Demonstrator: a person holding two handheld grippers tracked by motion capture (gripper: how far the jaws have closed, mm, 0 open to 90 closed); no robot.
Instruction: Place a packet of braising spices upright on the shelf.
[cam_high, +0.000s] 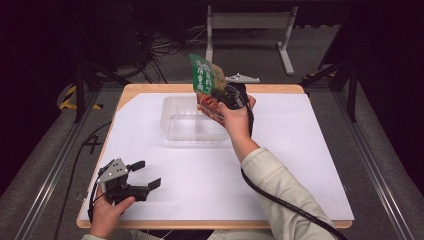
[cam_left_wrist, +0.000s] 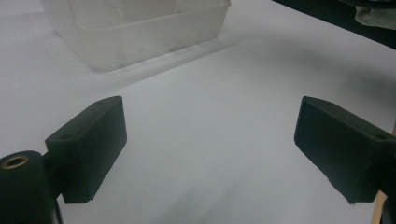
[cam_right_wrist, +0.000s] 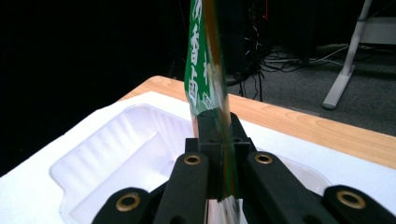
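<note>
A flat snack packet (cam_high: 204, 80), green with white lettering on top and reddish below, is held upright over the right end of a clear plastic tray (cam_high: 172, 125). My right gripper (cam_high: 220, 95) is shut on the packet; in the right gripper view its jaws pinch the packet's edge (cam_right_wrist: 205, 79) above the tray (cam_right_wrist: 107, 149). My left gripper (cam_high: 147, 174) rests near the table's front left corner, open, with nothing between its fingers (cam_left_wrist: 88, 149). The tray (cam_left_wrist: 140, 32) lies ahead of it.
A white sheet (cam_high: 300, 150) covers most of the wooden table (cam_high: 150, 89). A white metal stand (cam_high: 250, 22) and cables lie on the floor beyond the far edge. Black cables trail from both grippers.
</note>
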